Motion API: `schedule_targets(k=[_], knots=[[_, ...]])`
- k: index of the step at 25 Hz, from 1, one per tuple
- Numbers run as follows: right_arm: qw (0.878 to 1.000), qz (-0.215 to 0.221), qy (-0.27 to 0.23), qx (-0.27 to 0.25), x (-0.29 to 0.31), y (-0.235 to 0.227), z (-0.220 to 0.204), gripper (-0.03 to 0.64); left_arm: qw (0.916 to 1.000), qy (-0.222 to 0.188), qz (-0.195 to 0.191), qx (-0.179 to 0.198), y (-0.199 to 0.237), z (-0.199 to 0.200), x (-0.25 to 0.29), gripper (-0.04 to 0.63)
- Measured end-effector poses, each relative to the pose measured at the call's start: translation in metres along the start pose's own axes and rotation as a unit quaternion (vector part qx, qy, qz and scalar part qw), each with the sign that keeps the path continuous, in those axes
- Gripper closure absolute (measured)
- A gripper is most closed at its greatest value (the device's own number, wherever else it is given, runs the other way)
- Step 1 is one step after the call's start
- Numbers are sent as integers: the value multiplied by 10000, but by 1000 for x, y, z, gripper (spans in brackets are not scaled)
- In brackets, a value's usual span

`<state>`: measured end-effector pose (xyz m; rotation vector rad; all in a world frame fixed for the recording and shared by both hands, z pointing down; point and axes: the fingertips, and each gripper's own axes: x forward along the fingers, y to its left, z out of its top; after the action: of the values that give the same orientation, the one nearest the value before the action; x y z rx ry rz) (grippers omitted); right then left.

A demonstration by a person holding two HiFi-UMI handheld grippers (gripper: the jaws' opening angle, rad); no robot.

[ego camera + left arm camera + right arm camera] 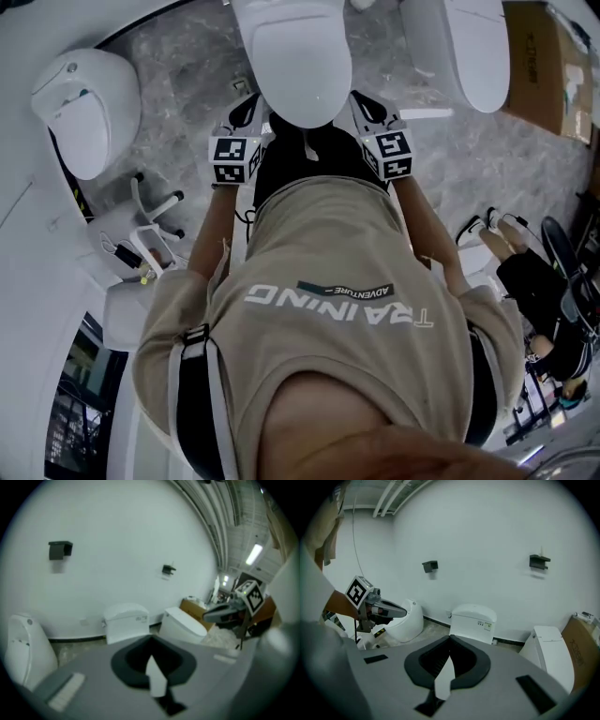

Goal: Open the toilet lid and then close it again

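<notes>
The white toilet (295, 56) stands right in front of me, and its smooth oval lid lies down over the bowl. My left gripper (246, 111) hangs by the bowl's left flank and my right gripper (367, 105) by its right flank, neither touching it. In the left gripper view the jaws (151, 639) meet with nothing between them, and the toilet (125, 620) stands beyond them. The right gripper view shows the same: jaws (450, 638) shut and empty, the toilet (472, 619) ahead against the wall.
A second toilet (89, 108) stands to the left and a third (469, 47) to the right. A cardboard box (548, 66) sits at the far right. Another person (534, 281) crouches at the right edge. Black brackets (539, 561) hang on the white wall.
</notes>
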<state>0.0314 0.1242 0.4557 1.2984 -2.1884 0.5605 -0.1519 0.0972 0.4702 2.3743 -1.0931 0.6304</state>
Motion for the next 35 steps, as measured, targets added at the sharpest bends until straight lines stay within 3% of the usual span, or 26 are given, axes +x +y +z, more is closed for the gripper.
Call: schedule_targets(k=[6,10,13,17,18,21,28,32,35], knots=[[9962,602,628,-74,35,1,-63,603,9963,655,-146,-537,-11,-61,41,594],[9915,952,884,44,93,-7,-102,603,9893,989,-33,-1074,12,-110,82,594],[9889,1020,1046,284,121,-7,-129,603,9811,1309,90,-1426,21,-150,93,594],[9860,911,1278,566,142,-19,-178,603,9744,1710,139,-1453,20,-201,119,595],[9848,903,1339,633,144,-20,-190,603,9712,1829,118,-1525,19,-218,126,595],[9808,989,1460,828,152,-11,-217,604,9532,2207,96,-2066,18,-274,142,492],[9738,1151,1730,928,165,-15,-279,603,9133,2316,368,-3329,14,-368,181,479],[9717,1156,1796,1011,164,-18,-297,603,8995,2243,642,-3696,21,-387,188,476],[9704,1208,1847,978,164,-13,-304,604,8985,2188,592,-3758,23,-389,193,471]])
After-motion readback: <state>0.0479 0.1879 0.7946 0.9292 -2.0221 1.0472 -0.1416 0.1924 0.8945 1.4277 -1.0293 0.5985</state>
